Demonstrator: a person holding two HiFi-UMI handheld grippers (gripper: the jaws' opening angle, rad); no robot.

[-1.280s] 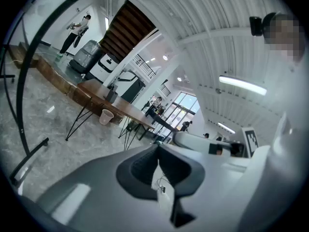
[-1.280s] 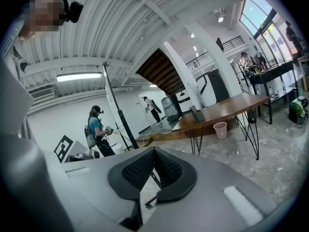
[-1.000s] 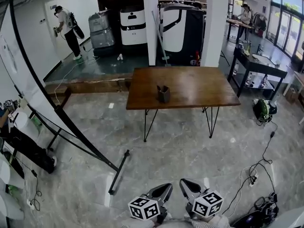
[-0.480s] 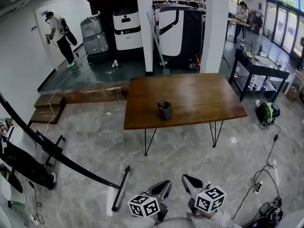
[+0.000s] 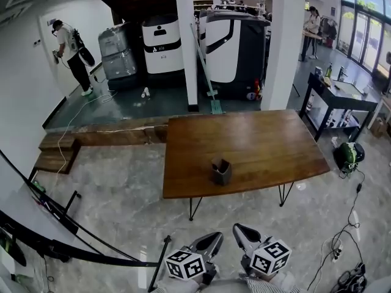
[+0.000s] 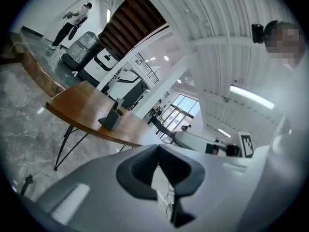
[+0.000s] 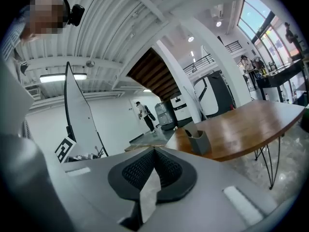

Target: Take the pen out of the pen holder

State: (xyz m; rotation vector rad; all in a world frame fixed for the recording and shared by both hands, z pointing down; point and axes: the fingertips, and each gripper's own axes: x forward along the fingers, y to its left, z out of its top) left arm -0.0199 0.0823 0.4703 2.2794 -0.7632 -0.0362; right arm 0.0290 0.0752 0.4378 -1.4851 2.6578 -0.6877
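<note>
Grey veined floor (image 5: 116, 188) fills the near part of this big workshop hall, and on it stands a wooden table (image 5: 256, 142) on thin black hairpin legs, with white pillars and bulky white-and-black machines behind it. Compared with a second ago the table sits lower and larger in the head view, and the slanted black stand on the left has slid almost out of the picture, so the person has walked up towards the table with both tools carried along. Alone near the table's front edge stands the dark grey pen holder (image 5: 221, 171). In the left gripper view a slim dark stick pokes above its rim, most likely the pen (image 6: 115, 104), though it is too small to be sure. Low in front of the body, side by side, are the left gripper (image 5: 215, 239) and the right gripper (image 5: 238, 231), both well short of the table. Each one's own view shows its dark pads pressed together at the tip with nothing between them. My read is that this is only the approach: the pen is untouched and in its holder, and one set of jaws will have to part before anyone can reach for it.
</note>
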